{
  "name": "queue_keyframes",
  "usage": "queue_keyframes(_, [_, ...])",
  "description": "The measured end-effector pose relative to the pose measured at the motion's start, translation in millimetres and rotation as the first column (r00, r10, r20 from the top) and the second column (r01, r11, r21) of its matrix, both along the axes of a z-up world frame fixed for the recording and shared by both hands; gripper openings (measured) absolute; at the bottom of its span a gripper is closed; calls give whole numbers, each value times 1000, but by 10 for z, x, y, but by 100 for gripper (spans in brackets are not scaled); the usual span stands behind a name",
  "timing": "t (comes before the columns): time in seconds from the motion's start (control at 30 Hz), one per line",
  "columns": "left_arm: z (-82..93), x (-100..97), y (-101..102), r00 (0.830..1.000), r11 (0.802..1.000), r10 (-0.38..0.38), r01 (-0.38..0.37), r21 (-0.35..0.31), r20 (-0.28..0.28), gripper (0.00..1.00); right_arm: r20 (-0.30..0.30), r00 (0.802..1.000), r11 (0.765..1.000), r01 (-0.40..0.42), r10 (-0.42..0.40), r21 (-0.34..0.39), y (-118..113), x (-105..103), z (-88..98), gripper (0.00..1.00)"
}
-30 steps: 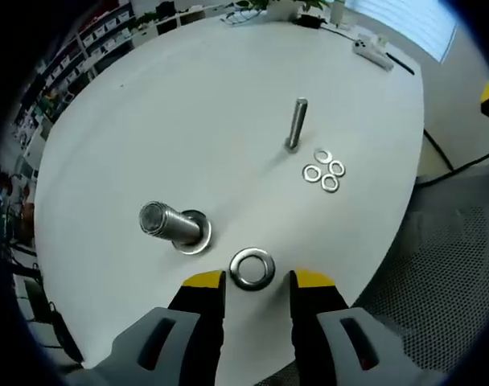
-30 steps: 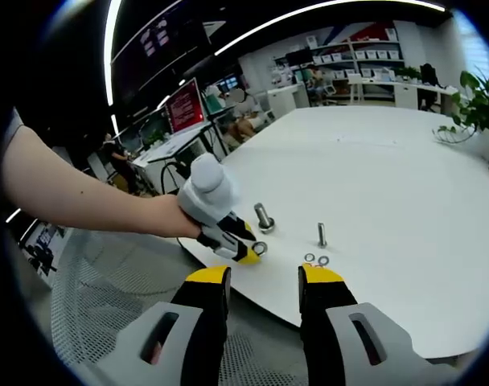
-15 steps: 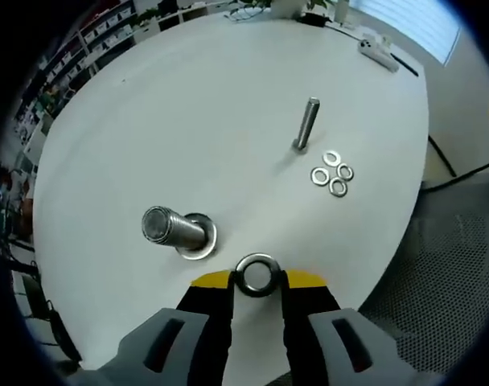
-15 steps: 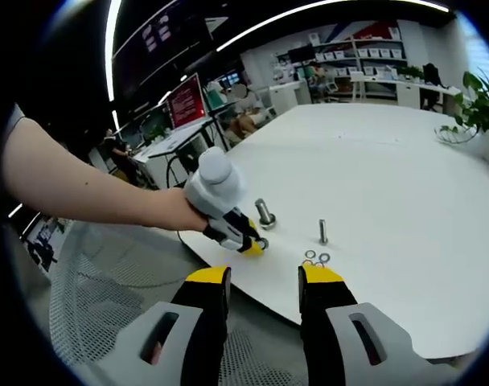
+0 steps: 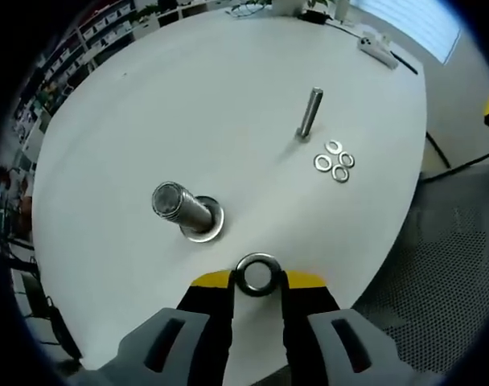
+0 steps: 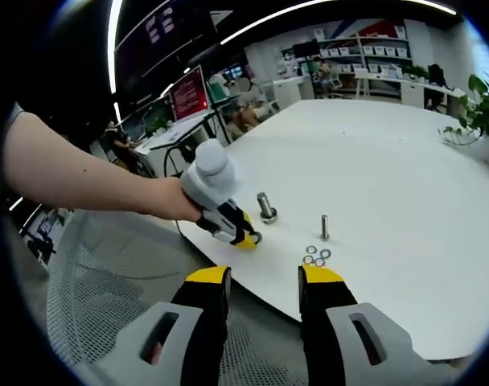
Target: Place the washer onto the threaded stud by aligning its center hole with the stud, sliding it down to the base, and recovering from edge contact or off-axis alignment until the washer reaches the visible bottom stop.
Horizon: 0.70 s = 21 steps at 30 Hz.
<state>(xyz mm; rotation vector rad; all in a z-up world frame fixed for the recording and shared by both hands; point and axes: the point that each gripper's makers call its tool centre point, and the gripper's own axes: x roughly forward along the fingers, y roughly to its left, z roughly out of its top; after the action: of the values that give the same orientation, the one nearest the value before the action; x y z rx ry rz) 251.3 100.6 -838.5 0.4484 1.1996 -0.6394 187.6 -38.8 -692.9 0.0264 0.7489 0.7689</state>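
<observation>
**Inspector A:** What is the left gripper doing?

**Inspector B:** Its yellow-tipped jaws are clamping the large washer by the rim at lower centre of the left gripper view. The hole is staying exposed, presumably so it can be sighted over a stud.

**A:** And the target?

**B:** The thick threaded stud is standing just upper left of the washer, with a washer already lying at its base. I judge this the intended stud, since the held washer looks far too wide for the thin stud in the upper right. Four small washers are lying clustered just below that one.

**A:** Is the washer touching the table?

**B:** I cannot tell.

**A:** The right gripper?

**B:** Its jaws are standing apart and holding nothing, low in the right gripper view, well back from the table edge, apparently idling. The left gripper is working at centre left there, beside the thick stud.
</observation>
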Motion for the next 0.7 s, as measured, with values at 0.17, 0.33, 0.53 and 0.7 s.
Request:
queue_keyframes(0.17, [-10, -44, 91, 1000, 1000, -4, 4, 12, -13, 20, 0, 1000, 1000, -6, 6, -5, 7, -8, -5, 36])
queue_keyframes(0.33, [-5, -85, 159, 1000, 1000, 12, -12, 9, -8, 20, 2, 1000, 1000, 2, -2, -4, -4, 0, -3, 36])
queue_keyframes(0.53, [3, -81, 159, 999, 999, 40, -40, -23, 18, 21, 4, 1000, 1000, -2, 2, -10, 2, 1, -6, 36])
queue_keyframes(0.7, [0, -85, 148, 1000, 1000, -9, 9, -15, 15, 21, 8, 1000, 1000, 19, -19, 1, -22, 19, 11, 36])
